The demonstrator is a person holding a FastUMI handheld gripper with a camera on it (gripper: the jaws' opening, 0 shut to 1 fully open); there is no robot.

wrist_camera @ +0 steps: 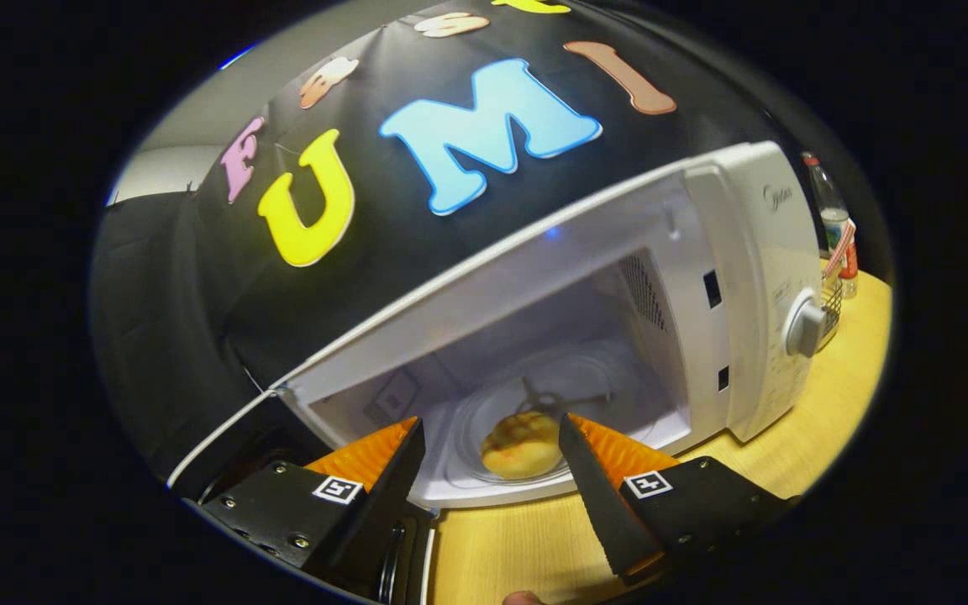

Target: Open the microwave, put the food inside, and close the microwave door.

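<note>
A white microwave [753, 277] stands on the wooden table [820, 420] with its door [223, 437] swung open to the left. Inside, a golden bread bun [522, 445] lies on the glass turntable [534, 403], toward its front edge. My gripper [492, 433] is open just outside the cavity mouth. The bun sits between and a little beyond the fingertips; the right fingertip looks close to it, the left one is clearly apart from it. Nothing is held.
The control panel with a round knob [805, 326] is at the microwave's right. Behind it on the right stand a bottle [828, 210] and a wire basket [830, 307]. Bare tabletop lies in front of the microwave. A fingertip [524, 598] of the person shows below the gripper.
</note>
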